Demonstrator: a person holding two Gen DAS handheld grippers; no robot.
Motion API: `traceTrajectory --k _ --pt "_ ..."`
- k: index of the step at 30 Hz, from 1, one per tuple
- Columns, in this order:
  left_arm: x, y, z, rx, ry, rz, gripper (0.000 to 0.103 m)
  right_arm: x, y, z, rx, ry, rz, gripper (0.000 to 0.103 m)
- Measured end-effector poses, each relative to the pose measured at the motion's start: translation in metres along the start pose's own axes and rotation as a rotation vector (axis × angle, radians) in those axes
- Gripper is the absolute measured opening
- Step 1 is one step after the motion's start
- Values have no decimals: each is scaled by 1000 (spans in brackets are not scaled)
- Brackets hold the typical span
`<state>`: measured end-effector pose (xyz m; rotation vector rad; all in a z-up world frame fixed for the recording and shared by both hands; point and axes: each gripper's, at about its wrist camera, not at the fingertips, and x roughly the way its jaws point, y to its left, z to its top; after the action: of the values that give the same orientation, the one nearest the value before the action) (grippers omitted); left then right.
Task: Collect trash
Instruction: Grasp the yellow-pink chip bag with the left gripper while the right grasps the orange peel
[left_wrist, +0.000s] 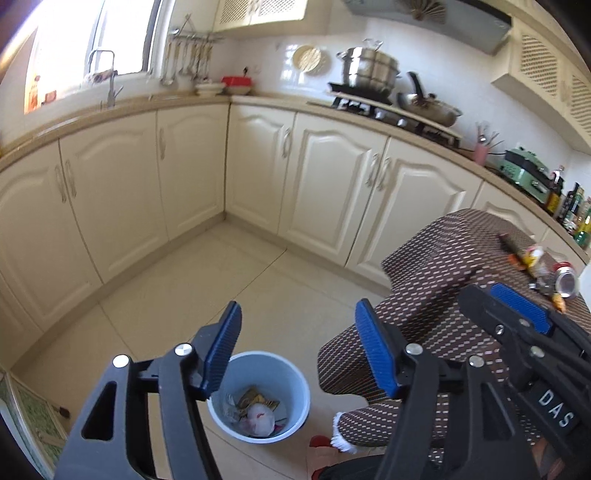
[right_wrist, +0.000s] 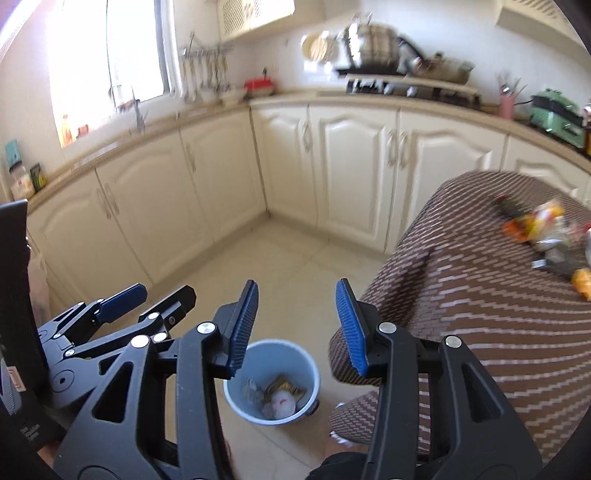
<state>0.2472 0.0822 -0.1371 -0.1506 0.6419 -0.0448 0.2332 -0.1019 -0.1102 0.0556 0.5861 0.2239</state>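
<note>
Bin (left_wrist: 295, 391): pale blue; white and yellow-brown scraps inside.
Table cover (left_wrist: 443, 266): brown, rows of small white dashes; white fringe at the lower edge.
Trash pile (left_wrist: 543, 269): yellow, orange, silver, near the cover's right edge.
Gripper pads (left_wrist: 373, 350): blue, ribbed; frames black.
Cabinet doors (left_wrist: 325, 177): cream.
Worktop (left_wrist: 258, 99): beige.
Floor tiles (left_wrist: 207, 280): light beige.
Appliance (left_wrist: 524, 170): mint green.
Utensil cup (left_wrist: 480, 155): pink.

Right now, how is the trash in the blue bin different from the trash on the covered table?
The trash in the blue bin lies below, on the floor level, inside the walls; the trash on the table lies higher, spread loose on the patterned cloth. The bin trash looks mostly white and dark; the table trash shows yellow and orange wrappers and a can. Neither gripper holds any of it.
</note>
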Motion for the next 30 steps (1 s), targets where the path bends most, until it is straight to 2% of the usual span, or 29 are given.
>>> traceTrajectory --k 4,7,11,14,16,20,27,28,29,30 --pt "-20 -39 7 45 -14 -68 65 -43 -31 4 38 -64 -47 45" --pt "-28 -73 12 82 -4 -126 66 -74 -62 3 70 -106 -114 47" --pt "-27 -123 15 151 13 -186 66 -98 -113 -2 127 -114 -218 51" --pt "-21 -155 17 198 25 -220 66 -99 -156 -5 168 -76 -286 52" --pt "-15 -176 18 227 39 -230 67 -94 -178 -8 178 -20 -324 54" --pt "2 -213 23 268 64 -254 67 -76 -212 -8 192 83 -321 54" --pt "31 -255 29 306 109 -297 67 -31 -234 0 148 240 -291 54" --pt "36 -260 30 310 114 -302 67 -26 -237 0 140 256 -291 50" --pt "41 -264 31 313 120 -302 67 -21 -239 -2 131 278 -289 34" --pt "44 -267 31 316 123 -304 67 -19 -239 -4 128 284 -284 33"
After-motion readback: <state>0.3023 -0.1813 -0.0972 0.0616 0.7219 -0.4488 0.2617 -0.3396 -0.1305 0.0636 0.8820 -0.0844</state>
